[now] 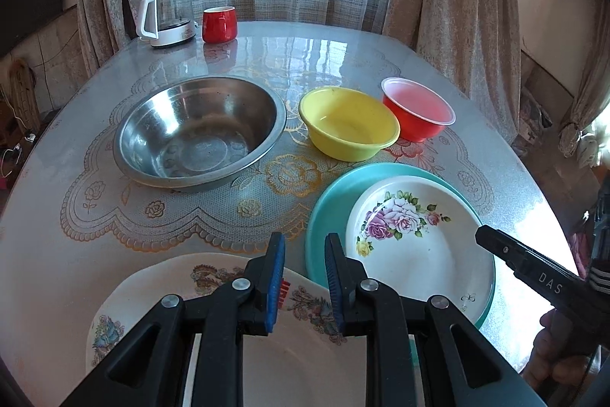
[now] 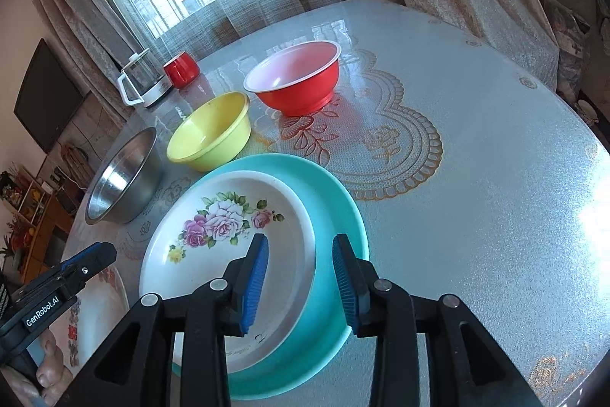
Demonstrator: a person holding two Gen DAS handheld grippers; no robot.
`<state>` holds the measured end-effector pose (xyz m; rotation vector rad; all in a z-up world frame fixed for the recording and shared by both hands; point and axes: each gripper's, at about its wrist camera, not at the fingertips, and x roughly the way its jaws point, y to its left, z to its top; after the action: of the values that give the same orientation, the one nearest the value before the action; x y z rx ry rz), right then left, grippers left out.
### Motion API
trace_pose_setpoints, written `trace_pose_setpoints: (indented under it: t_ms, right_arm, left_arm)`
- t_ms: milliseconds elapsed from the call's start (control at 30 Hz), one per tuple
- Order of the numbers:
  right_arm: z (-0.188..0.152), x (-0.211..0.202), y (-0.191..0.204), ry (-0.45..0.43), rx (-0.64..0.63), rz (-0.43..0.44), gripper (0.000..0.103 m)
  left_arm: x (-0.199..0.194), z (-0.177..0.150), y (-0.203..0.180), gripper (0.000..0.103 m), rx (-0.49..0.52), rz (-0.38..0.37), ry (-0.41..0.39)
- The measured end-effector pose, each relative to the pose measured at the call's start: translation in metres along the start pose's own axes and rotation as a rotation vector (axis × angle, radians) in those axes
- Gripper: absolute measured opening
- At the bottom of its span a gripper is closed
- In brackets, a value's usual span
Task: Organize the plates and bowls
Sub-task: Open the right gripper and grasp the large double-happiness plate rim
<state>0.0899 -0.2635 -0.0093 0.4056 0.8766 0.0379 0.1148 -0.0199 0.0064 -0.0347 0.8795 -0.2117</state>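
Right gripper (image 2: 301, 283) jaws apart, straddling the near rims of the floral plate (image 2: 213, 254) and the teal plate (image 2: 335, 216) beneath it, not pinching; left gripper (image 1: 305, 277) narrowly parted, empty, above the patterned plate (image 1: 160, 296); three bowls behind

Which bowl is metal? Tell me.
The steel bowl, widest of the three, at the left end of the row; the yellow bowl and red bowl look plastic.

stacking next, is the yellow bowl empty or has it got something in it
Empty: the yellow bowl stands upright and its bare inside shows in both wrist views.
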Motion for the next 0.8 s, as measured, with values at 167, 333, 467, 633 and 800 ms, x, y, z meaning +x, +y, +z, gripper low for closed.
trace_pose_setpoints:
  t_ms: [167,333,467,633,800]
  right_arm:
    - [0.001,-0.007,0.004,-0.024,-0.018,0.016,0.037]
    - [-0.003,-0.01,0.017,-0.026,-0.057,0.053,0.038]
    - [-0.007,-0.01,0.025,-0.018,-0.073,0.073,0.038]
    - [-0.008,-0.017,0.033,-0.029,-0.086,0.105,0.038]
    - [-0.01,-0.027,0.044,-0.027,-0.098,0.189,0.039]
  left_arm:
    - [-0.012,-0.005,0.007,0.022,-0.01,0.013,-0.024]
    - [-0.019,-0.014,0.016,0.022,-0.024,0.018,-0.025]
    - [-0.026,-0.021,0.03,0.022,-0.065,0.013,-0.022]
    - [-0.037,-0.026,0.045,0.022,-0.095,0.028,-0.039]
    - [-0.049,-0.032,0.059,0.023,-0.117,0.033,-0.062]
